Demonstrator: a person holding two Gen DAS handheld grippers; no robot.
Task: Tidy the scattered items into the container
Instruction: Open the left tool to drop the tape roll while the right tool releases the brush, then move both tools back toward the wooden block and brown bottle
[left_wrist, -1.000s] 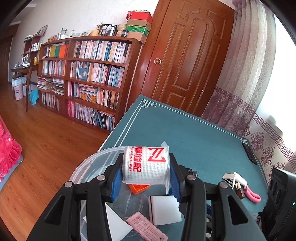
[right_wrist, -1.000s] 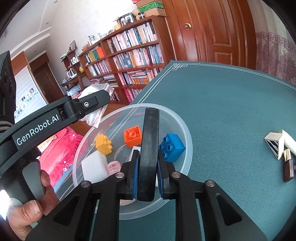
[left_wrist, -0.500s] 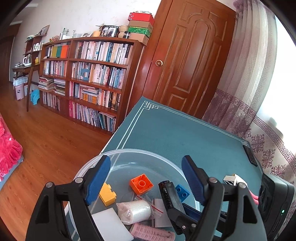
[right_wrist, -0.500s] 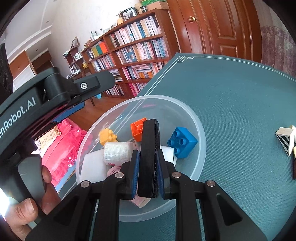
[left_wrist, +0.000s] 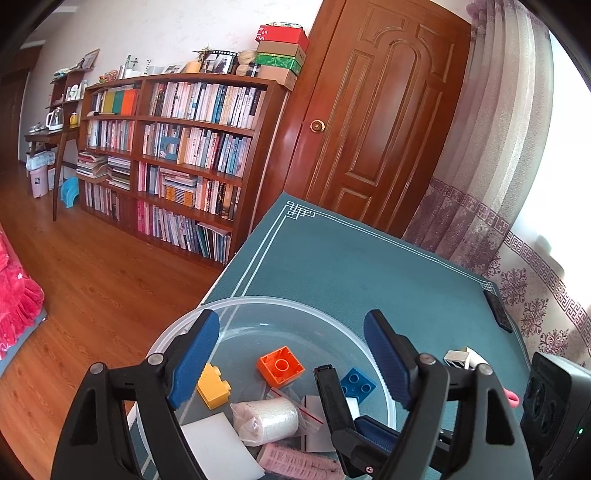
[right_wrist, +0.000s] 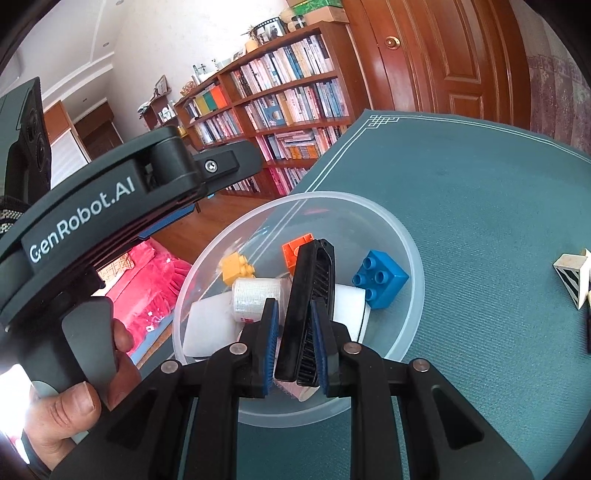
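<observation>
Dropped since earlier, the wrapped roll (left_wrist: 266, 416) lies lower-centre in the bowl (left_wrist: 258, 303); left gripper (left_wrist: 291, 354) gapes empty, right gripper (right_wrist: 294, 322) pinches the stiff, light black comb (right_wrist: 309, 295) mid-spine.

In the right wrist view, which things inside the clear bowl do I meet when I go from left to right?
White foam block → yellow brick → white roll → orange brick → black comb held in the right gripper → blue brick.

Spread left gripper (left_wrist: 291, 345) above clear bowl (left_wrist: 258, 306), perhaps bagged gauze roll (left_wrist: 267, 417) inside.
</observation>
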